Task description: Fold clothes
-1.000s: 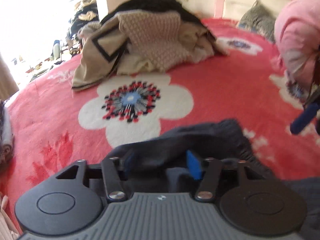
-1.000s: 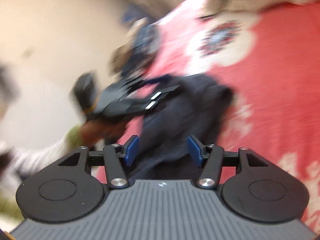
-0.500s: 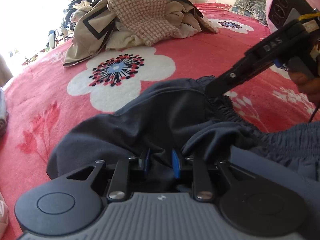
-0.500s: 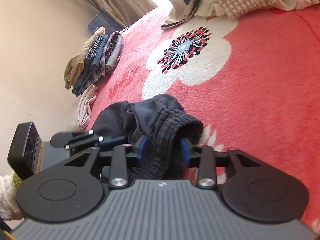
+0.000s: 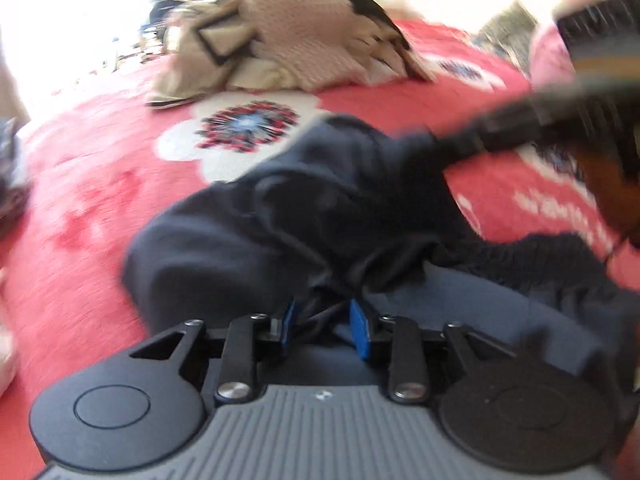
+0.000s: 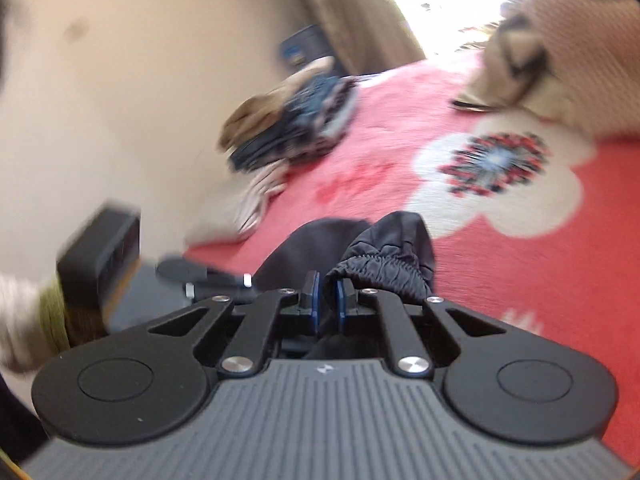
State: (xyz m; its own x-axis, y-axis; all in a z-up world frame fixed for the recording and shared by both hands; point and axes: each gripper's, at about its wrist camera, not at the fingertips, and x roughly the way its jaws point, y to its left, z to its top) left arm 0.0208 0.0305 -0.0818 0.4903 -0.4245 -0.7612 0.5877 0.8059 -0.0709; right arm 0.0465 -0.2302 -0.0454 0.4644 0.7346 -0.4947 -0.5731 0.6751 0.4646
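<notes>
Dark navy trousers lie crumpled, elastic waistband bunched.

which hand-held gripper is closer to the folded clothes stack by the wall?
Left. The left hand-held gripper sits on the stack's side of the dark trousers; the right hand-held gripper grips their waistband farther away.

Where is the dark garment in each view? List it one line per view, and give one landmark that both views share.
Left wrist: the dark garment fills the centre, running from the left gripper toward the right gripper.
Right wrist: low centre, its gathered waistband pinched at the right gripper.
Shared landmark: the white flower on the red blanket.
</notes>
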